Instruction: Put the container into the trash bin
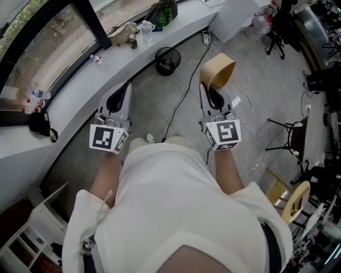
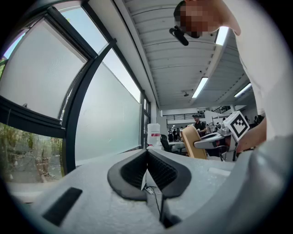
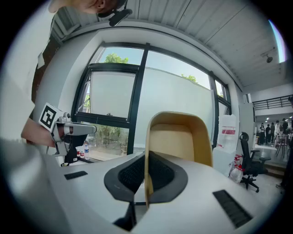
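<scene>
My right gripper (image 1: 213, 95) (image 3: 145, 176) is shut on the rim of a tan, open container (image 1: 218, 70) (image 3: 181, 137), which sticks out ahead of the jaws. A black wire trash bin (image 1: 167, 61) stands on the floor by the white ledge, ahead and between both grippers. My left gripper (image 1: 120, 102) (image 2: 147, 170) is shut with nothing between its pads, held level beside the right one. In the left gripper view the container (image 2: 193, 142) and the right gripper's marker cube (image 2: 238, 125) show at the right.
A curved white window ledge (image 1: 80, 90) runs along the left, with a cup (image 1: 147, 29), bottles (image 1: 36, 97) and a dark bag (image 1: 164, 13) on it. A black cable (image 1: 186, 93) crosses the floor. Chairs and stools (image 1: 290, 133) stand at the right.
</scene>
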